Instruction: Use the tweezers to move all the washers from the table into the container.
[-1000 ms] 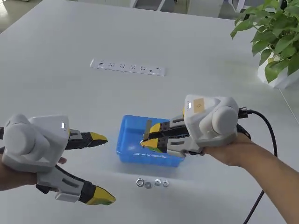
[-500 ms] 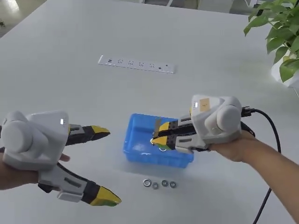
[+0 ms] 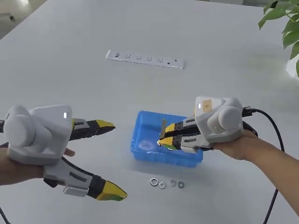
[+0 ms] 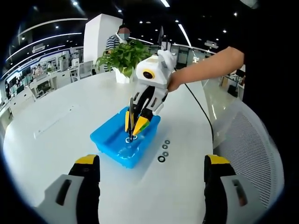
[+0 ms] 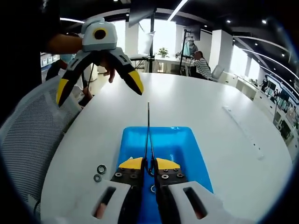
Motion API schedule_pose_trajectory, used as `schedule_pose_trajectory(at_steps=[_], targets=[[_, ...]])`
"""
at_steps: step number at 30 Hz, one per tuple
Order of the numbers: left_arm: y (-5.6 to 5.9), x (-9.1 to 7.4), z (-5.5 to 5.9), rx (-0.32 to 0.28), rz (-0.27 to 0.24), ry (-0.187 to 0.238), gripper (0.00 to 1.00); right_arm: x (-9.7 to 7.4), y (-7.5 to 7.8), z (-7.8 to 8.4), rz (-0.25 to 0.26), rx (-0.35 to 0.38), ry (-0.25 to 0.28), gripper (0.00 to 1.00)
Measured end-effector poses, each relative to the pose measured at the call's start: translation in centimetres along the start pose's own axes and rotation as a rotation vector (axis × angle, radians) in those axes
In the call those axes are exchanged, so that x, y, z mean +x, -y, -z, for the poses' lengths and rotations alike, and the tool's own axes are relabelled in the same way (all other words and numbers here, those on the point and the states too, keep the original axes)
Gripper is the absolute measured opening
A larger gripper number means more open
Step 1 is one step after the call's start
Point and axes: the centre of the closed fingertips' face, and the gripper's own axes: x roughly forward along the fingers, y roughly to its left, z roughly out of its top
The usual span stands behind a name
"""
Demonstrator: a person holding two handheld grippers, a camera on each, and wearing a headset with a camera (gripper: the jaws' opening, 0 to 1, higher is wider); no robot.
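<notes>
My right tool [image 3: 164, 140] pinches the tweezers [image 3: 162, 127] above the container [image 3: 141, 153], left tool [image 3: 114, 159] spread; four washers [image 3: 166, 184] wait on the surface [image 3: 70, 56], lower centre.

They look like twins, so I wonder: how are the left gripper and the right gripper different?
The left gripper has its jaws spread wide, holding nothing; the right gripper has them shut on the tweezers. The left gripper is beside the blue container, over the table; the right gripper is over the container, tweezers pointing into it. Both have white bodies and black jaws with yellow tips.
</notes>
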Motion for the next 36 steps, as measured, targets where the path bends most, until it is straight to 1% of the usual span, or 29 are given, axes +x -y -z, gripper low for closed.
schedule_pose_trajectory(at_steps=[5, 9, 12, 15, 22, 28, 32, 36], targets=[[-0.3, 0.1, -0.3, 0.008, 0.001, 0.008, 0.96, 0.5, -0.2, 0.4, -0.012, 0.002, -0.006, 0.09], [-0.6, 0.2, -0.4, 0.017, 0.002, -0.001, 0.94, 0.7, -0.4, 0.7, -0.022, 0.003, -0.012, 0.09], [-0.9, 0.4, -0.7, 0.027, 0.003, -0.004, 0.91, 0.9, -0.5, 0.9, -0.025, 0.002, -0.018, 0.09], [-1.0, 0.6, -1.2, 0.040, 0.013, -0.004, 0.90, 0.9, -0.5, 0.8, -0.025, 0.007, -0.009, 0.09], [-1.6, 1.2, -2.1, 0.057, 0.017, -0.002, 0.86, 0.9, -0.5, 0.8, -0.025, 0.006, -0.011, 0.09], [-2.2, 2.1, -2.9, 0.097, 0.032, -0.021, 0.73, 0.9, -0.5, 0.8, -0.029, -0.003, -0.019, 0.09], [-2.5, 2.7, -3.7, 0.107, 0.048, -0.024, 0.60, 0.9, -0.4, 0.7, -0.029, -0.003, -0.020, 0.09], [-3.1, 3.4, -4.0, 0.135, 0.049, -0.046, 0.48, 1.0, -0.3, 0.8, -0.027, -0.003, -0.019, 0.09]])
